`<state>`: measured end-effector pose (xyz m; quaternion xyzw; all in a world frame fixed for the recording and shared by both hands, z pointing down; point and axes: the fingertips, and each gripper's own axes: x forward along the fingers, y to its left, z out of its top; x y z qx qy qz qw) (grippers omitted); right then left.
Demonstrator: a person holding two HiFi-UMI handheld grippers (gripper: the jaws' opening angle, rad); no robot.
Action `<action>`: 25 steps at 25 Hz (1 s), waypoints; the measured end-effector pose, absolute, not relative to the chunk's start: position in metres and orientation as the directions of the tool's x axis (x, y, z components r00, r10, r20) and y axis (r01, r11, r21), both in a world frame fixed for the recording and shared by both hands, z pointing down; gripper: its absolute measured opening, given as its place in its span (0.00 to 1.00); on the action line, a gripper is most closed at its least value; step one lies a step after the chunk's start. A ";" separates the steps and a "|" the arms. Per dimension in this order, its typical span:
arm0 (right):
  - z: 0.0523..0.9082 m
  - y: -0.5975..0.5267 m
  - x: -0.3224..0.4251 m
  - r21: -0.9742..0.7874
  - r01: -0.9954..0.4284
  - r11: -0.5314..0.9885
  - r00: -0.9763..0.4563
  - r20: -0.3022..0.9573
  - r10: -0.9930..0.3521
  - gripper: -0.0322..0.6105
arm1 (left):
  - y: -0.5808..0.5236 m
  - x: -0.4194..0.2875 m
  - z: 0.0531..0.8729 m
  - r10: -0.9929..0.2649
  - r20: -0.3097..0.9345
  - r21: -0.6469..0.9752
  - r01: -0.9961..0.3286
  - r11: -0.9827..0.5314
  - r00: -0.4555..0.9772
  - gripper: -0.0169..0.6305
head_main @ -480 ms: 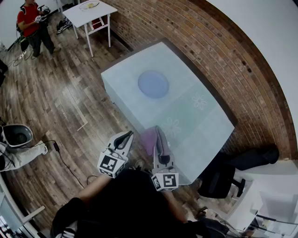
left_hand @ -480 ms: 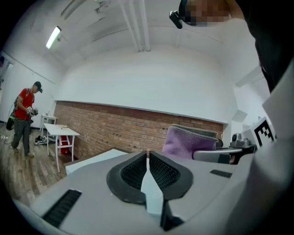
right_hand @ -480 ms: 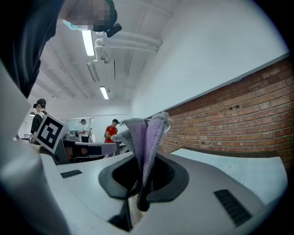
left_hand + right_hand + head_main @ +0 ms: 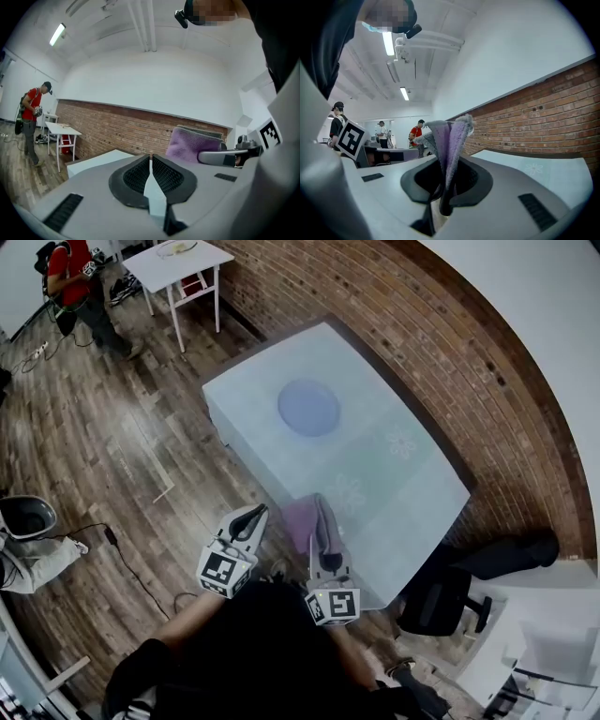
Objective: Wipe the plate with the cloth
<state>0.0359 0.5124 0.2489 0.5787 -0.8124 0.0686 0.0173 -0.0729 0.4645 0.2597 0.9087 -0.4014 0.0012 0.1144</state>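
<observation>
1. Since the earlier frame, only the person in a red shirt (image 4: pixel 73 273) has walked further from the table (image 4: pixel 412 488); the plate (image 4: pixel 308 409) and both grippers have kept their places.
2. The round bluish plate lies on the table's far half, untouched.
3. The purple cloth (image 4: pixel 300 519) stands pinched in the right gripper (image 4: pixel 321 512), over the table's near edge.
4. The left gripper (image 4: pixel 253 515) has its jaws together on nothing, just off that same edge.
5. Both grippers point about level, toward the plate.
6. I think the cloth should be lowered flat onto the plate and then wiped in circles, with light pressure so the plate does not slide.
</observation>
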 end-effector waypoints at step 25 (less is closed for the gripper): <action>0.257 0.477 -0.044 -0.055 -0.967 0.249 -0.254 0.118 -0.960 0.14 | 0.433 -0.158 0.281 -0.697 0.116 0.245 -0.701 -0.670 0.707 0.09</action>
